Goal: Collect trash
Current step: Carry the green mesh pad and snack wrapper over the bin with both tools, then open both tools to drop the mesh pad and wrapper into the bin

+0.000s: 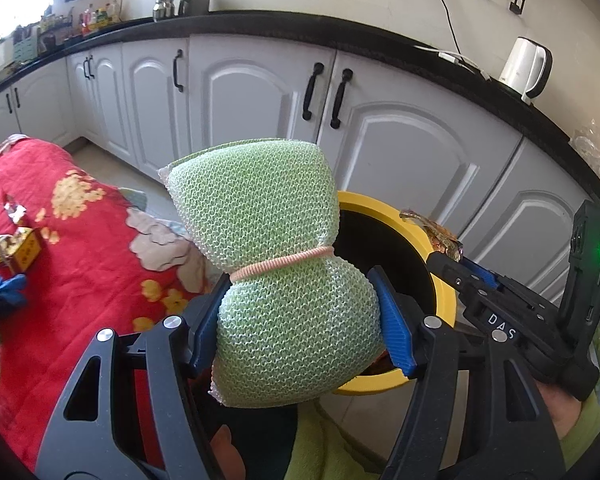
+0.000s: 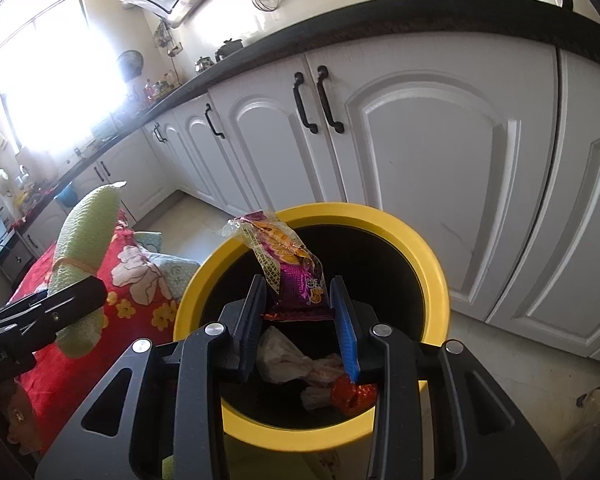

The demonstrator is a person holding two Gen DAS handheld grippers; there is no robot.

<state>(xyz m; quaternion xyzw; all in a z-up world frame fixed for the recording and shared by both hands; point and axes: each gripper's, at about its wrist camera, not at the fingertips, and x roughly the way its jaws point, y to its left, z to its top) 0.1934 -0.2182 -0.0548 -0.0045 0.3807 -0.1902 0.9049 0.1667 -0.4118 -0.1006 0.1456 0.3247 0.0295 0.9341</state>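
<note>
Sponge (image 1: 284, 280), wrapper (image 2: 292, 268) gripped over (seemingly part-filled) bin (image 2: 436, 280).

White letters "DAS" stand on the black body of the right gripper (image 1: 456, 270), seen from the left wrist camera. In the right wrist view, pale lettering runs along the left gripper (image 2: 72, 300) body at the frame's left edge — only partly in view, it seems to end in "Robot.AI". The purple snack wrapper (image 2: 288, 264) carries printed characters and a block of small print — too small and creased to read.
</note>
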